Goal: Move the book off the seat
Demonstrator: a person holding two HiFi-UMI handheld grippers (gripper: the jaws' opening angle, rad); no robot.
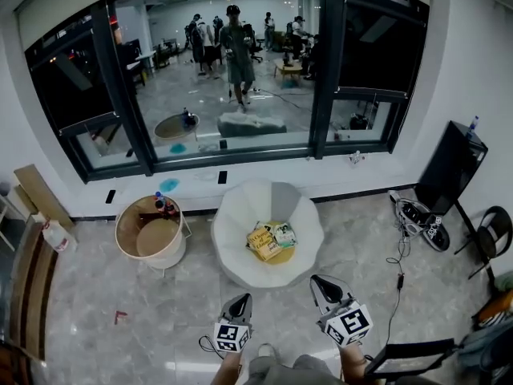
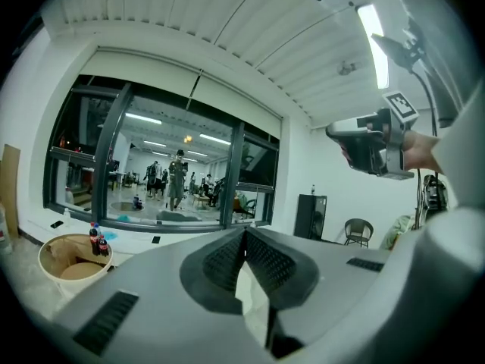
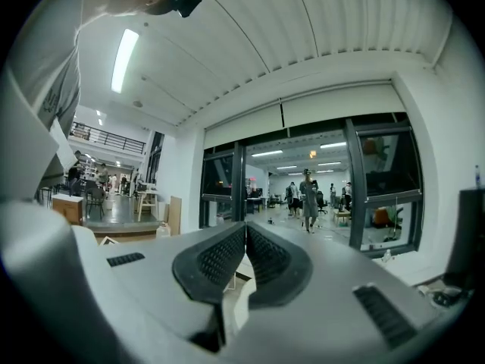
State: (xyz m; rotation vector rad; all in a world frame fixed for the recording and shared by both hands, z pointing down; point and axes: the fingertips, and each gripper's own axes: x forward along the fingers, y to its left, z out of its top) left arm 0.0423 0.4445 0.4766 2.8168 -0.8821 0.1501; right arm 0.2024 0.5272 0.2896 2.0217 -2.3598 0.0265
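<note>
In the head view a yellow-covered book [image 1: 262, 241] lies on the seat of a white petal-shaped chair [image 1: 232, 239], with a second, greenish book [image 1: 284, 234] next to it. My left gripper [image 1: 242, 299] and right gripper [image 1: 320, 281] hover side by side just in front of the chair, short of the books. Both point toward it. In the left gripper view the jaws [image 2: 245, 237] are shut with nothing between them. The right gripper's jaws [image 3: 245, 235] are shut and hold nothing too. The chair and books are hidden behind the jaws in both gripper views.
A round tub [image 1: 128, 215] holding cola bottles [image 1: 163, 205] stands left of the chair. A black cabinet [image 1: 451, 167], shoes [image 1: 423, 221] and a dark chair [image 1: 490, 231] are at the right. A large window [image 1: 232, 70] runs behind, with people beyond it.
</note>
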